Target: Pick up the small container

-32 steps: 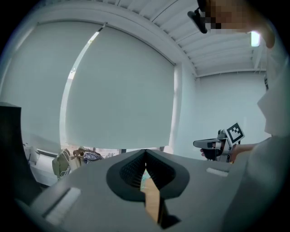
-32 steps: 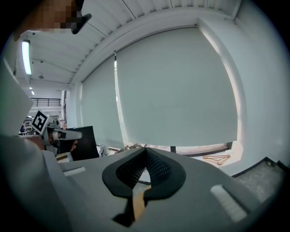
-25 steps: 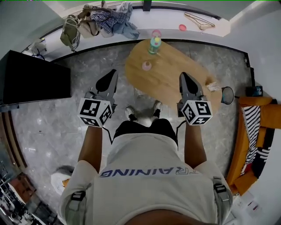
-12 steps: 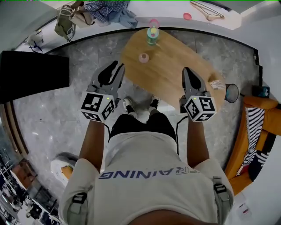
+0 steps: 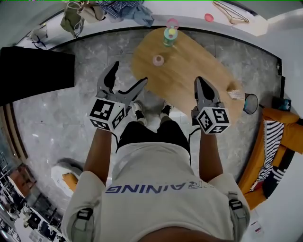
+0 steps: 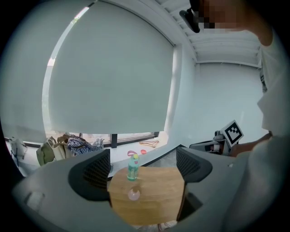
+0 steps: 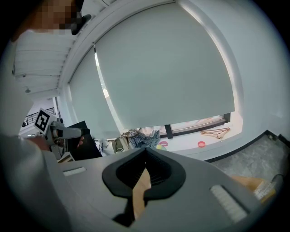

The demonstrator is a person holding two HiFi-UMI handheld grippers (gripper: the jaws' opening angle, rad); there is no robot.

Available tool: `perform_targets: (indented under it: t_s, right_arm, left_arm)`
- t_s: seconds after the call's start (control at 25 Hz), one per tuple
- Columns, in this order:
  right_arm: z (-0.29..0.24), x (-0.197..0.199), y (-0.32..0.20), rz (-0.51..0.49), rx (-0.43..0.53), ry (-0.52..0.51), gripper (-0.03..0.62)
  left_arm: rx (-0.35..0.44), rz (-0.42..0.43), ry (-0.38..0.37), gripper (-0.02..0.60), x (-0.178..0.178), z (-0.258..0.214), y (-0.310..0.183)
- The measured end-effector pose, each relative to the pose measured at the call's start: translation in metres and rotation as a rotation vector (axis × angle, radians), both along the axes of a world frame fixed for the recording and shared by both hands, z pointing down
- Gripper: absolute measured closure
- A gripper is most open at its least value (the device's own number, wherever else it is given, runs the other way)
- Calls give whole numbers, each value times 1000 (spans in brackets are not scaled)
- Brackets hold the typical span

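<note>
The small pink container (image 5: 158, 60) stands on the oval wooden table (image 5: 189, 80), near its far left part, with a green bottle (image 5: 169, 37) behind it. My left gripper (image 5: 129, 74) hangs in the air at the table's left edge, short of the container; its jaws are opening wide and nothing is between them. In the left gripper view the container (image 6: 134, 195) and the bottle (image 6: 132, 167) show far off through the left gripper's (image 6: 142, 170) gap. My right gripper (image 5: 201, 83) is shut and empty over the table's near right part; its view shows the right gripper (image 7: 145, 176) with its jaws together.
A black screen (image 5: 33, 75) stands on the floor at the left. Clothes and a bag (image 5: 94, 10) lie on the window sill, with a hanger (image 5: 230, 12) and a pink dish (image 5: 209, 17). An orange sofa (image 5: 279, 142) is at the right. A card (image 5: 235, 94) lies on the table's right end.
The left gripper's jaws have swung from shut to wide open. Both grippers have stayed near the table's near edge, and the right one has stayed shut.
</note>
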State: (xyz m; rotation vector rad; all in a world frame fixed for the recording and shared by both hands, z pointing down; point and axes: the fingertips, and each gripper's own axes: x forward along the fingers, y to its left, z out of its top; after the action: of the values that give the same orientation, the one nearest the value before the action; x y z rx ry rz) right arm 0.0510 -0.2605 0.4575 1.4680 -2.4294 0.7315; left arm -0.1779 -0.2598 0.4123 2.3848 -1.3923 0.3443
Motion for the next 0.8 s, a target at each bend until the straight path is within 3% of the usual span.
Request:
perform_targets:
  t_s: [0.2, 0.32, 0.64, 0.8]
  right_arm:
    - [15, 2, 6, 7, -27, 2, 577]
    - [25, -1, 7, 11, -44, -1, 577]
    - [69, -6, -20, 27, -63, -15, 577]
    - [102, -11, -35, 17, -71, -27, 577]
  left_arm:
    - [-12, -33, -16, 89, -4, 15, -5]
    - [-49, 0, -43, 86, 1, 42, -9]
    - [-165, 146, -153, 86, 47, 159, -27]
    - [-266, 112, -109, 86, 61, 246, -45]
